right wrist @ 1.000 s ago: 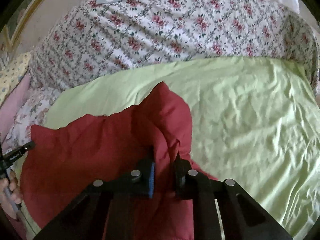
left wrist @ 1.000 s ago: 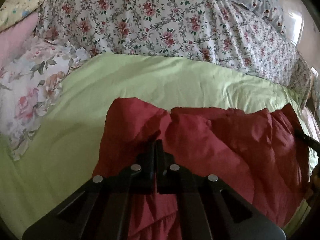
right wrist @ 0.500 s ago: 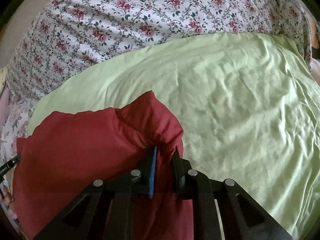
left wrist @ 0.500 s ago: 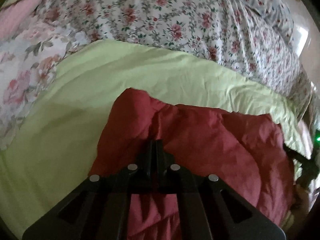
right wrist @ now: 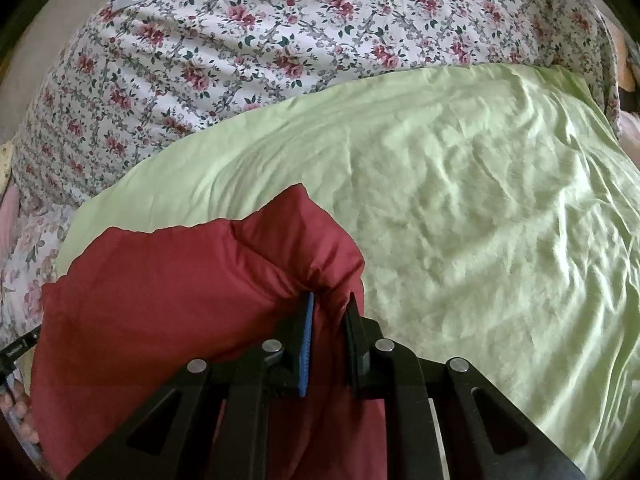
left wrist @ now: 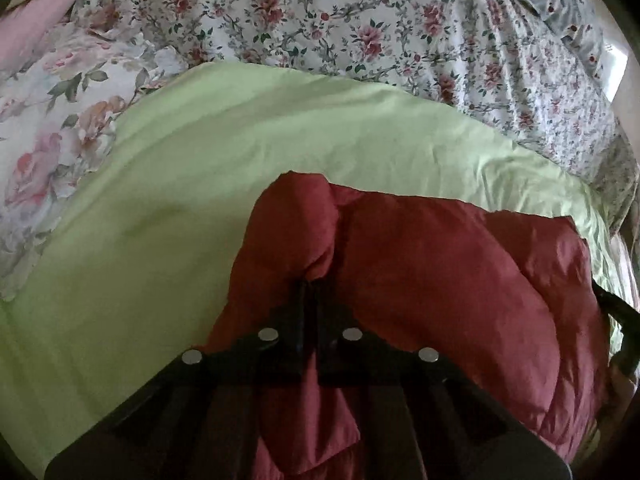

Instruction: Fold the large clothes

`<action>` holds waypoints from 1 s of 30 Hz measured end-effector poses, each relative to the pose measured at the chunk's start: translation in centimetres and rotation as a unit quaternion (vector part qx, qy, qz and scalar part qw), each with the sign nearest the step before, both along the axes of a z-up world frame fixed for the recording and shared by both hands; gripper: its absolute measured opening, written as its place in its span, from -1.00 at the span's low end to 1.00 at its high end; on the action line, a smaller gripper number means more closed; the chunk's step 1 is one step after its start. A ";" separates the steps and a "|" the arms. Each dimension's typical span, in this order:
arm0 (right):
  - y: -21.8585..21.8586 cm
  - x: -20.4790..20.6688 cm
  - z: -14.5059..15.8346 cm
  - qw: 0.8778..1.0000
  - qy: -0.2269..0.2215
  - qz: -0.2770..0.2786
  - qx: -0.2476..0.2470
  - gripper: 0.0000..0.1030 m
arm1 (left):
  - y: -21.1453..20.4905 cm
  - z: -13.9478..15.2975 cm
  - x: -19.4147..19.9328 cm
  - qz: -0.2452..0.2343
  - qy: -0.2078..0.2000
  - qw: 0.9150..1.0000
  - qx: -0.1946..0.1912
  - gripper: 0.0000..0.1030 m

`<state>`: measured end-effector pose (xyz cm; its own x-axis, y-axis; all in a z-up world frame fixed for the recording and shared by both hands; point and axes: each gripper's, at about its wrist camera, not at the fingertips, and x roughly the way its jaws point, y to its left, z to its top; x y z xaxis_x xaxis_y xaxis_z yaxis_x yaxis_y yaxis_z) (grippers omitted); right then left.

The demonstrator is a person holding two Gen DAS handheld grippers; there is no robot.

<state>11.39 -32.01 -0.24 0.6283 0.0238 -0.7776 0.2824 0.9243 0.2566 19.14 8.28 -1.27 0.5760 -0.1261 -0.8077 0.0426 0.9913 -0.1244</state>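
Observation:
A dark red garment (left wrist: 440, 280) is stretched between my two grippers above a light green sheet (left wrist: 200, 200). My left gripper (left wrist: 310, 286) is shut on the garment's left corner, which bunches up past the fingers. My right gripper (right wrist: 330, 298) is shut on the right corner of the same red garment (right wrist: 180, 292); its jaws stand slightly apart around the thick fabric. The lower part of the garment hangs out of sight below both grippers.
The green sheet (right wrist: 480, 220) covers the near part of a bed. A floral bedspread (left wrist: 360, 20) lies behind it, also in the right wrist view (right wrist: 280, 40). A large-rose floral cloth (left wrist: 48, 120) and a pink pillow (left wrist: 36, 28) sit at the left.
Both grippers have moved forward over the bed with the red garment. The garment's top edge now sits lower in both views and more green sheet shows ahead.

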 end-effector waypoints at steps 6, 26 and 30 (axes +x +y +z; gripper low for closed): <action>-0.7 -1.5 1.6 0.999 -0.018 -0.009 0.029 -0.50 | -0.1 0.1 -0.1 0.000 0.000 1.000 0.005 -0.97; 12.2 -8.3 3.2 0.985 -0.039 0.166 -0.020 0.18 | -4.2 6.8 -11.9 -0.084 -0.062 0.994 -0.042 0.15; 12.1 -8.9 1.6 0.987 -0.015 0.148 -0.066 0.19 | -5.8 6.2 -14.1 -0.107 -0.048 0.992 -0.046 0.15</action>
